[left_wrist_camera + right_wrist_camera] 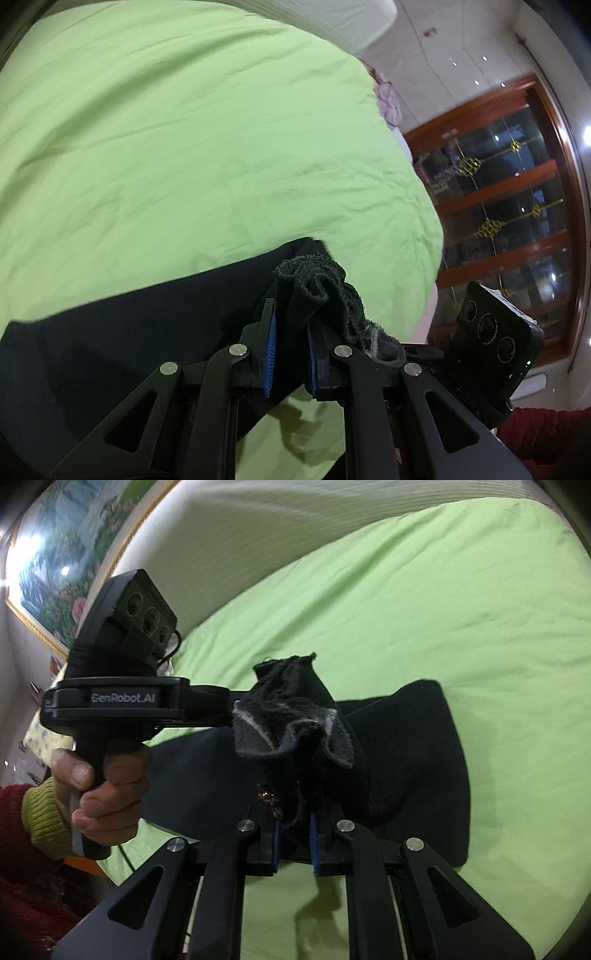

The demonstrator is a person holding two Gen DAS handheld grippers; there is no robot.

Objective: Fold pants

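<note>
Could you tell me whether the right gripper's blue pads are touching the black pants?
Touching. The right wrist view shows the right gripper with bunched fabric of the black pants pinched between its blue pads.

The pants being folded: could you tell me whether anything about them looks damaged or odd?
Yes. The pants have a frayed, worn edge with pale threads where the right gripper pinches them, and the bunch in the left gripper looks ragged too. Nothing else stands out.

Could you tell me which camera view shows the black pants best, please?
The right wrist view: there the pants spread across the green sheet, with a bunched edge clamped in the right gripper. The left wrist view shows only a dark strip and the edge clamped in the left gripper.
</note>
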